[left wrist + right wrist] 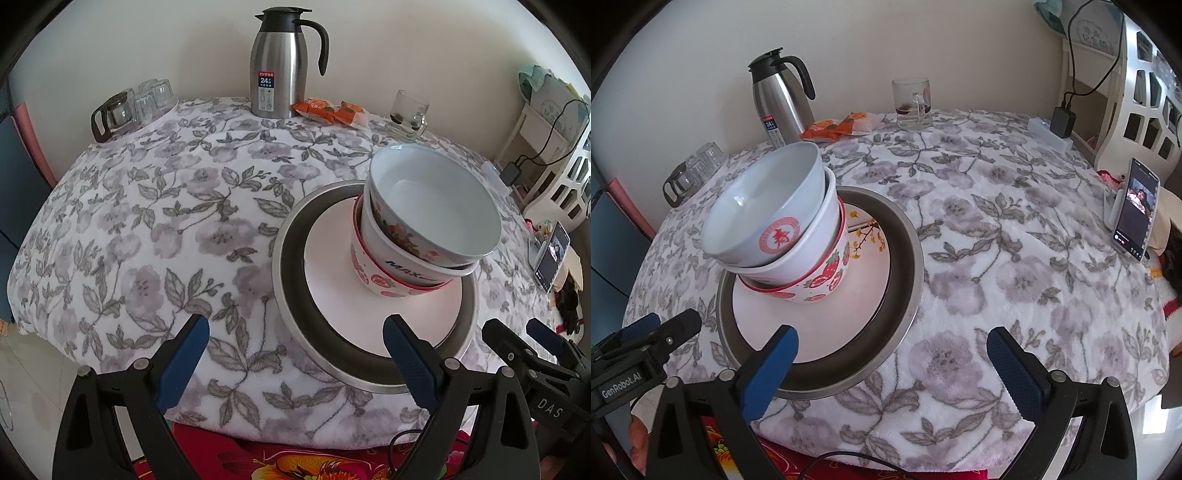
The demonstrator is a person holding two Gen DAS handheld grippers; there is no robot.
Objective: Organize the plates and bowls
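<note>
Round table [147, 221] under a flowered cloth, seen from the near edge. At the far side, against the wall: a steel thermos jug [279, 62] with black lid and handle, orange snack packets [328, 110] just beside it, and a glass mug [408, 110] with a dark rest at the bottom. On the far left edge, a glass pot [110, 116] with black handle and some upturned glasses [155, 96] close together. On the right edge, a phone [1134, 210] standing on a holder with lit screen, and a charger [1062, 122] with its cable near the white shelf [1137, 85]. Nothing between the grippers and the dishes. Near the front edge, a metal pan [291, 295] holding a white plate [332, 280] inside it; on the plate, a stack of three bowls, leaning to one side: strawberry bowl [831, 275] at the bottom, white bowl [820, 229] in it, pale blue bowl [764, 199] with a red round mark on top, empty inside. Left gripper [295, 363] wide open, holding nothing, right finger over the pan's rim. Right gripper [892, 373] also wide open and empty, left finger above the near side of the pan.
</note>
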